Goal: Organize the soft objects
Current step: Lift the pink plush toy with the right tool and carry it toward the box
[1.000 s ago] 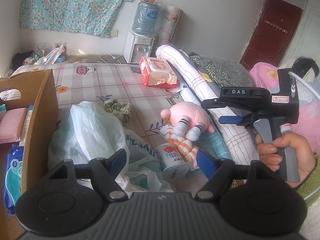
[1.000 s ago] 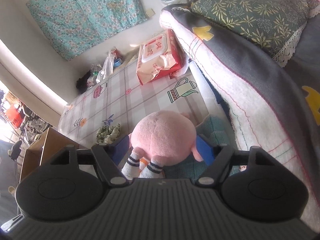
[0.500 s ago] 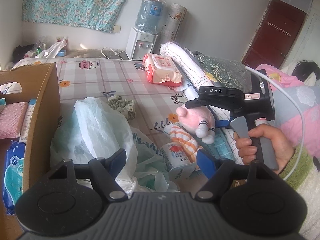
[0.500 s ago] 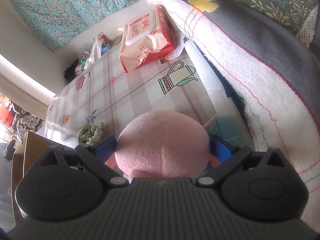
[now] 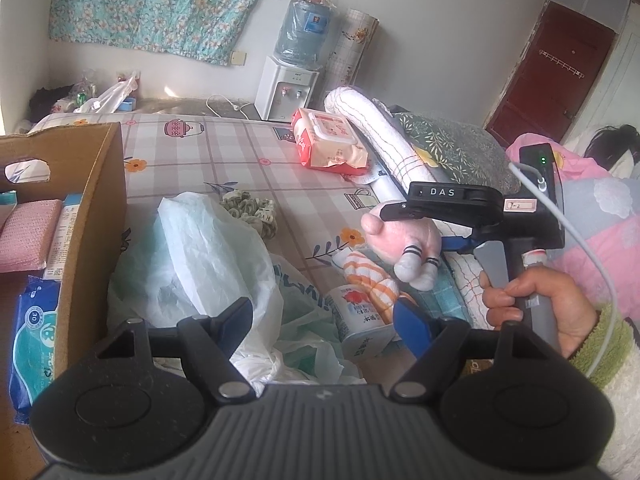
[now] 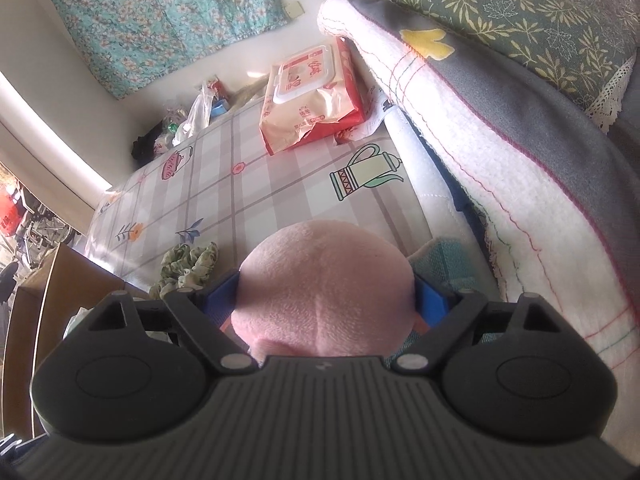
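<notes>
A pink plush toy (image 6: pixel 324 280) with grey striped feet fills the gap between the blue pads of my right gripper (image 6: pixel 326 294). The jaws are closing and both pads touch its sides. In the left wrist view the plush toy (image 5: pixel 400 236) sits under the right gripper (image 5: pixel 420 228), feet dangling over an orange striped cloth (image 5: pixel 368 280). A person's hand (image 5: pixel 536 300) holds that gripper's handle. My left gripper (image 5: pixel 320 312) is open above a crumpled plastic bag (image 5: pixel 200 248) and a white tub (image 5: pixel 360 320), holding nothing. A green scrunchie (image 5: pixel 250 210) lies on the checked sheet.
A cardboard box (image 5: pixel 96 208) with packs inside stands at the left. A red wet-wipes pack (image 5: pixel 330 142) lies further back. A rolled white blanket (image 6: pixel 480 152) and a leafy pillow (image 6: pixel 520 20) line the right side. A water dispenser (image 5: pixel 288 92) stands by the wall.
The right gripper came forward and down over the plush toy, which now sits deeper between the jaws, feet out of the right wrist view. The left gripper stayed put.
</notes>
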`<state>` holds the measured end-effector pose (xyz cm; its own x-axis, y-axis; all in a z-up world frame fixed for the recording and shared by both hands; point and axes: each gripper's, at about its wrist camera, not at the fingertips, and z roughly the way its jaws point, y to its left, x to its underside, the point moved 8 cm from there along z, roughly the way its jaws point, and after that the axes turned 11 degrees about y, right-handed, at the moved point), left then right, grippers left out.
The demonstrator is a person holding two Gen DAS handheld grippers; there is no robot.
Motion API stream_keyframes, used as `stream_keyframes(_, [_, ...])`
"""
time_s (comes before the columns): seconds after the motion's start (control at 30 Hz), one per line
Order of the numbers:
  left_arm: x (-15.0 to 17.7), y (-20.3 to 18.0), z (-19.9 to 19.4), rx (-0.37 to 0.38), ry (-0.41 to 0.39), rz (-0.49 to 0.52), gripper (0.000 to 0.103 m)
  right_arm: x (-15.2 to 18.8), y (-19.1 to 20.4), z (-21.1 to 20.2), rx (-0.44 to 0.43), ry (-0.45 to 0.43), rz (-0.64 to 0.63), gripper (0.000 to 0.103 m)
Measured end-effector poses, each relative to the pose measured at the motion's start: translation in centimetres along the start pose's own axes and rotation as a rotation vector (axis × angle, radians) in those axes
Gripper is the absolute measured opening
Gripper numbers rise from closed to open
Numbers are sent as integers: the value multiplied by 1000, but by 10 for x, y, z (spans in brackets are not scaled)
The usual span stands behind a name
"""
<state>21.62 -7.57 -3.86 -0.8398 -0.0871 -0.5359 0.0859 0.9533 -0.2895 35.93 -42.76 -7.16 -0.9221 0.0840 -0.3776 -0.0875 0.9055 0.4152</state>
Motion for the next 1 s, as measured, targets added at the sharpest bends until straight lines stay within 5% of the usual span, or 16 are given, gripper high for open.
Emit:
stream_keyframes(0.27, [3, -3, -15, 11, -30, 5, 78, 28, 10, -72, -100, -76, -18, 89])
stream_keyframes(0.5, [15, -9, -27, 21, -43, 37, 78, 98, 22, -111, -321, -19, 30, 90])
stream_keyframes(0.6, [24, -10, -33, 21, -36, 63, 78, 133, 25, -115, -343, 1, 56, 90])
stream_keyframes(0.77, [42, -14, -42, 26, -20, 102, 78, 178, 36, -120, -215, -26, -41, 90])
stream_keyframes(1.0, [56, -19, -44, 32, -16, 119, 78, 208, 58, -112, 246, -101, -452, 92])
